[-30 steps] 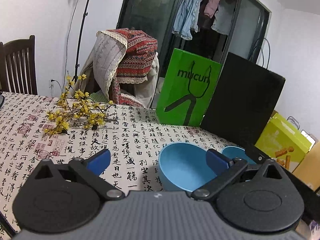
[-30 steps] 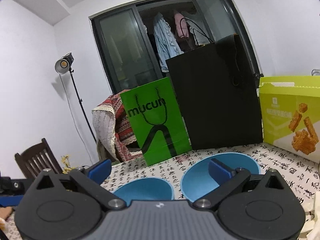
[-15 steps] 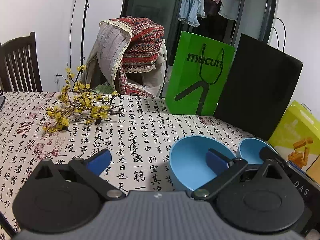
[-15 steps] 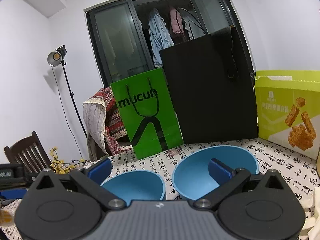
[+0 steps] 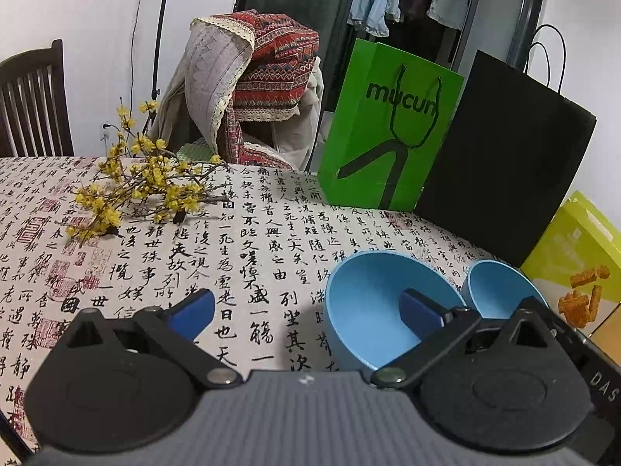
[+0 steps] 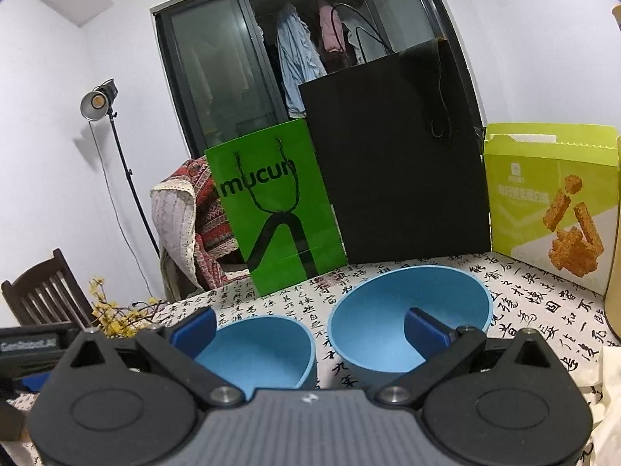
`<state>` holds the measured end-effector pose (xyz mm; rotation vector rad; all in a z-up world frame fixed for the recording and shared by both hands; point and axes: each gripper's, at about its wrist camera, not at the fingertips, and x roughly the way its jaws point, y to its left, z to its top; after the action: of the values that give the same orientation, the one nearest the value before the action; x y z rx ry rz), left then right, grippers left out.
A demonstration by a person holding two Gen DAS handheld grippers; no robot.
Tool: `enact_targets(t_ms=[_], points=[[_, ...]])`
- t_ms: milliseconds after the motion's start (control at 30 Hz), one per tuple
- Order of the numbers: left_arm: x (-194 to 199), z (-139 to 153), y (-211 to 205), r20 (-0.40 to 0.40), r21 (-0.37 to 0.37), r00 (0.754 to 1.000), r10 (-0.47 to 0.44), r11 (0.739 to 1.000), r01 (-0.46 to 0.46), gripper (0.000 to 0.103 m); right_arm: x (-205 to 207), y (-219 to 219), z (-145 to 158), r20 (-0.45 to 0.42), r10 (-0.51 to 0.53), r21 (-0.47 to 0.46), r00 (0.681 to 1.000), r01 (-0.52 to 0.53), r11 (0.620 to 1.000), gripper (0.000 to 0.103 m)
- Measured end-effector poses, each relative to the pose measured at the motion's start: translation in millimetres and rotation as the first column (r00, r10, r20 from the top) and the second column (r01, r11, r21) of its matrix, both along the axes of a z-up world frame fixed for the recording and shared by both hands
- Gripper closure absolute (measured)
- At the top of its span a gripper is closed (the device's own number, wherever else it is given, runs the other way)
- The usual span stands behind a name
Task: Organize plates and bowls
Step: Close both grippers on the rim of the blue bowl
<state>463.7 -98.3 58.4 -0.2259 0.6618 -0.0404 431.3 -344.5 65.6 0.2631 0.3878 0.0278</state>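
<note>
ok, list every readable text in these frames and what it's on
"mucun": green paper bag.
"DAS": cut-off white letters on the black device at the left view's right edge.
Snack box: label print too blurred to read.
Tablecloth: Chinese calligraphy print, not transcribed.
Grey label, right view's left edge: blurred.

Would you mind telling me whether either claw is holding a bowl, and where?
Neither: the left claw and right claw are open, at the blue bowls unclamped.

Two blue bowls (image 6: 407, 318) (image 6: 256, 353), two paper bags, green (image 6: 275, 209) and black (image 6: 392, 163), one snack box (image 6: 551, 202), one flower sprig (image 5: 143, 186), two chairs (image 5: 31, 105) (image 5: 248, 93).
</note>
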Motion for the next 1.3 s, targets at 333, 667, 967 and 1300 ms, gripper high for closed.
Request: enact_targets(t_ms=[333,667,967,1300], points=[[15,0,-8,-0.004,0.006,1.0,-0.024,1.0,0.024,0.0,4,-10,-3,-0.053,-0.016,0.061,0.998,0.019,0.998,0.034],[39,-19,-11,-0.058,0.006,0.998,-0.011,1.0,0.012,0.0,29,-2,-17,-0.216,0.021,0.139,0.976,0.009,0.99,0.068],[57,-43,-29,-0.101,0.043,0.995,-0.007,0.999,0.011,0.014,61,9,-37,-0.344,0.023,0.124,0.939,0.021,0.992,0.068],[71,-59,-50,-0.121,0.075,0.991,-0.057,0.995,0.067,0.06,75,15,-49,-0.361,0.009,0.102,0.932,0.03,0.994,0.079]])
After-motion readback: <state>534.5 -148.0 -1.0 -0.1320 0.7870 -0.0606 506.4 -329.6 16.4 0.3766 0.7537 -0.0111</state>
